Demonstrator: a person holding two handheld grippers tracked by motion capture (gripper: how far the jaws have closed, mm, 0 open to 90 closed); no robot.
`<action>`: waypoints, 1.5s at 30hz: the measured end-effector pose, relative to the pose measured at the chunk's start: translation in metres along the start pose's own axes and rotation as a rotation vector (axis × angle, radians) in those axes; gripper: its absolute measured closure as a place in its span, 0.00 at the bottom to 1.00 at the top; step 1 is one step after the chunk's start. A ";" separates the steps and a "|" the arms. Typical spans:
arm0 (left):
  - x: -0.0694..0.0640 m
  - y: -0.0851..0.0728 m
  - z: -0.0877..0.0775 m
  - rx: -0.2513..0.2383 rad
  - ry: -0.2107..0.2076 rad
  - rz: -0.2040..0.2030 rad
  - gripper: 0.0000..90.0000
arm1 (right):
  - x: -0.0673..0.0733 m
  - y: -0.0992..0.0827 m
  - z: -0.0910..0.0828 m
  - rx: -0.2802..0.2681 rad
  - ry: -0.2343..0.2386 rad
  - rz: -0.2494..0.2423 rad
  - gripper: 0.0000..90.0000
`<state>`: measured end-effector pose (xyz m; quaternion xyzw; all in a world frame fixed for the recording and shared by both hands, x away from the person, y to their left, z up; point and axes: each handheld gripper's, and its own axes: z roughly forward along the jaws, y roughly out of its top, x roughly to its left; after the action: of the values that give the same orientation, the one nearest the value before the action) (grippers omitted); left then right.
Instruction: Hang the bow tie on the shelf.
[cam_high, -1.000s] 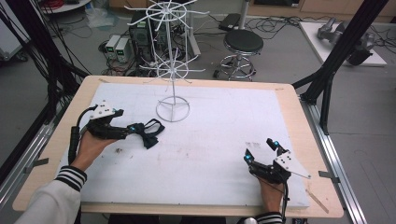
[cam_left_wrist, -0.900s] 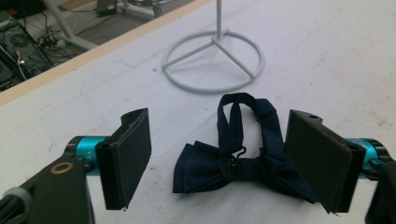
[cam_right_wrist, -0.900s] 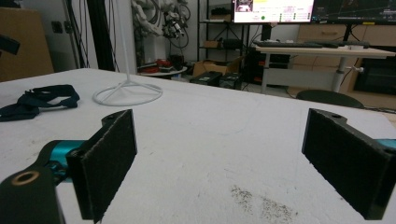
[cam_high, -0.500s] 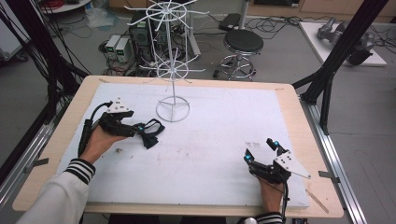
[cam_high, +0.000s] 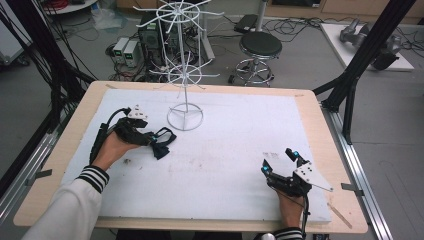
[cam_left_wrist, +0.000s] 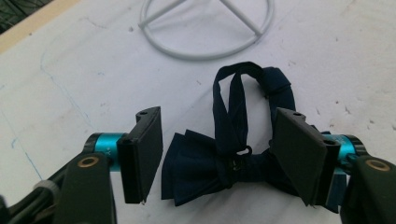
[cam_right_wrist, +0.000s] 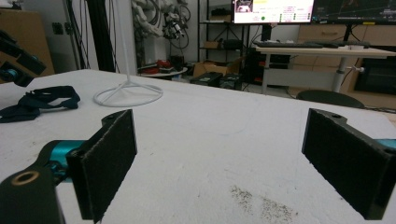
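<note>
In the left gripper view the bow tie's (cam_left_wrist: 219, 163) right wing is hidden behind the right-hand jaw pad, the wire stand's ring base (cam_left_wrist: 205, 28) is cut off by the top edge, and pad contact cannot be told.

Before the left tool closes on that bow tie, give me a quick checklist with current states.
1. Dark navy fabric bow tie sits between the left tool pads: ok.
2. Jaws have just been closing; pads pressing the fabric yet: not ok, gaps remain.
3. Neck strap free of the white wire stand base ring: ok.
4. Right tool open, resting apart on the white foam table cover: ok.
5. Strap clasp fastened: cannot tell.
</note>
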<state>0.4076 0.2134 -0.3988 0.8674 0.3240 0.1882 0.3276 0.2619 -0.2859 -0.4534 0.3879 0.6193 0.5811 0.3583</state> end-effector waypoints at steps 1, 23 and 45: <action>0.000 0.000 0.001 0.005 -0.009 -0.002 0.40 | 0.000 0.000 0.000 0.000 0.000 0.000 0.10; -0.007 0.006 0.017 0.114 0.001 -0.024 0.70 | 0.000 0.000 0.000 0.001 0.002 0.011 0.10; -0.014 0.009 0.023 0.167 0.033 -0.030 0.68 | -0.001 0.000 -0.001 -0.003 0.001 0.006 0.10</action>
<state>0.4145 0.1883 -0.4108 0.8835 0.3570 0.1697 0.2515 0.2618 -0.2869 -0.4534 0.3888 0.6175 0.5832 0.3569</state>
